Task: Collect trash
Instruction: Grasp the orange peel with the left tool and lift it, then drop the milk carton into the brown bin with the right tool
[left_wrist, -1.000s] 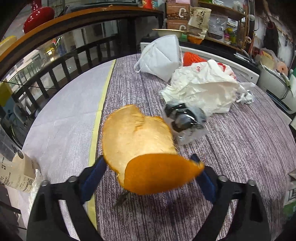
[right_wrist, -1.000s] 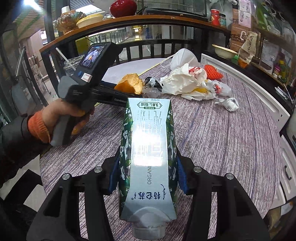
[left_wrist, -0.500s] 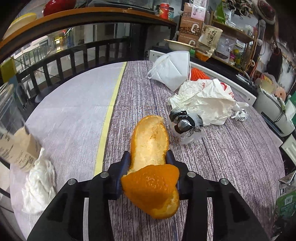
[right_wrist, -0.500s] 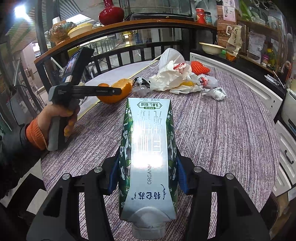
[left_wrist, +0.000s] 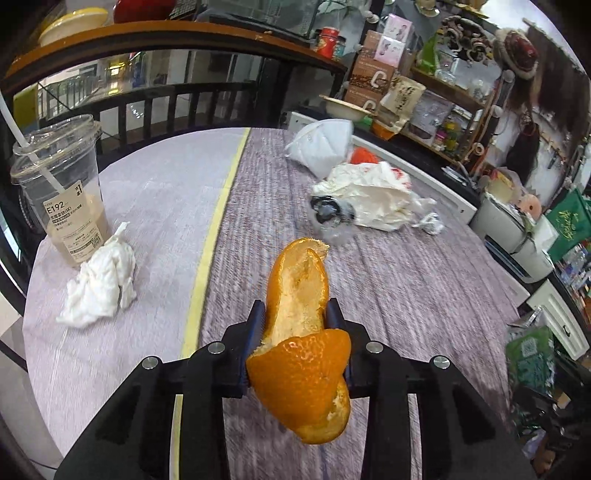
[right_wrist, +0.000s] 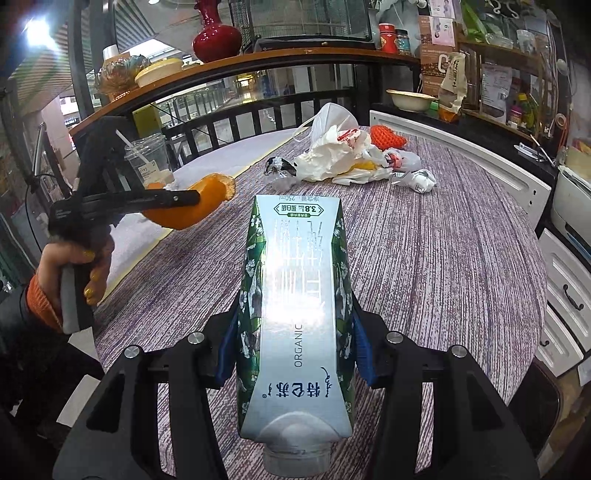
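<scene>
Item: left gripper (left_wrist: 295, 314) clamps orange peel (left_wrist: 301, 332); right gripper (right_wrist: 295, 332) clamps milk carton (right_wrist: 295, 295). I carry both level, grips firm, to disposal.

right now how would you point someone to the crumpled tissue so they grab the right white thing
Start at the pale half of the table, left of the yellow stripe. The tissue lies at the foot of the plastic cup with the straw. It sits alone there, while the mask and white bag lie on the purple side.
</scene>
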